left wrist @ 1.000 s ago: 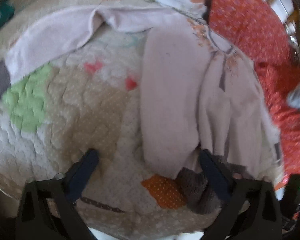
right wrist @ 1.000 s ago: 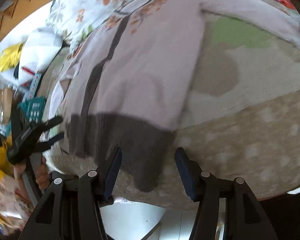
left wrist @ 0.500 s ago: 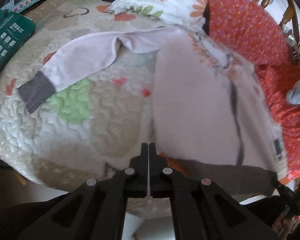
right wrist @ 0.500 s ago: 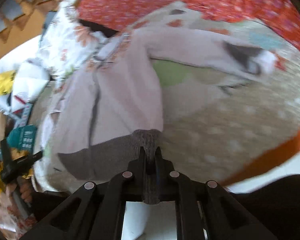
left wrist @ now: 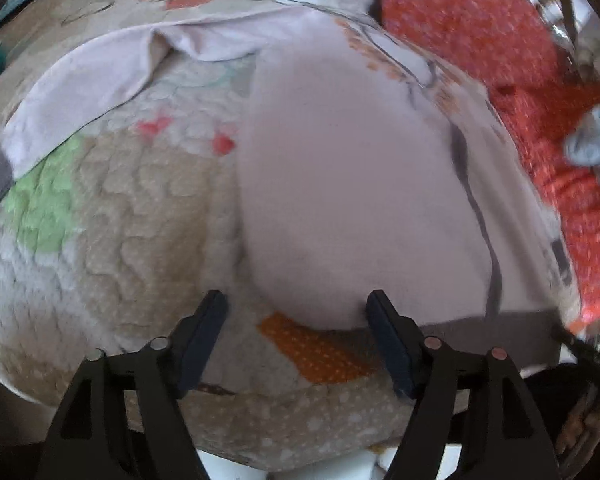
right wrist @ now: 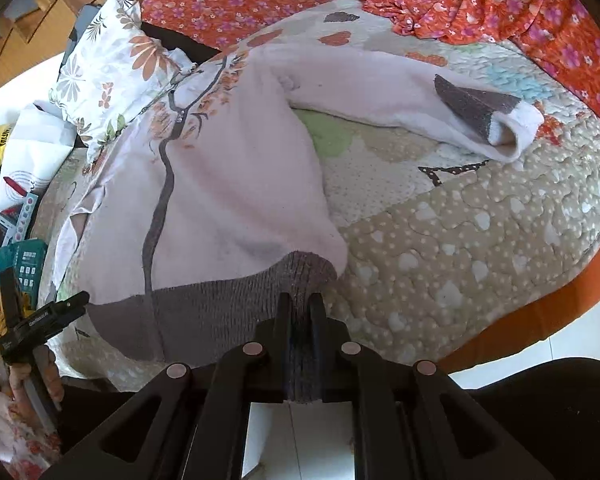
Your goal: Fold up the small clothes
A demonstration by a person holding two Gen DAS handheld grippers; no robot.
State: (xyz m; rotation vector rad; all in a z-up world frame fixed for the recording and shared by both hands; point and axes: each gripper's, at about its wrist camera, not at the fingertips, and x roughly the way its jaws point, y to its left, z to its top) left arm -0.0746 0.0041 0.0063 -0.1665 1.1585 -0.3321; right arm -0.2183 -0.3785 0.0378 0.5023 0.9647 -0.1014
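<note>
Pink sweater spread on quilt. Right claw clamped on grey hem; left claw open, empty, beside sweater's near edge. Risks: one-sided pull skewing body; far sleeve dragging; hem slipping out.

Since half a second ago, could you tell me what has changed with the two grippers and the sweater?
The left gripper has opened and now sits over the quilt at the sweater edge, holding nothing. The right gripper stays shut on the grey hem. The sweater still lies spread out, sleeves unfolded.
</note>
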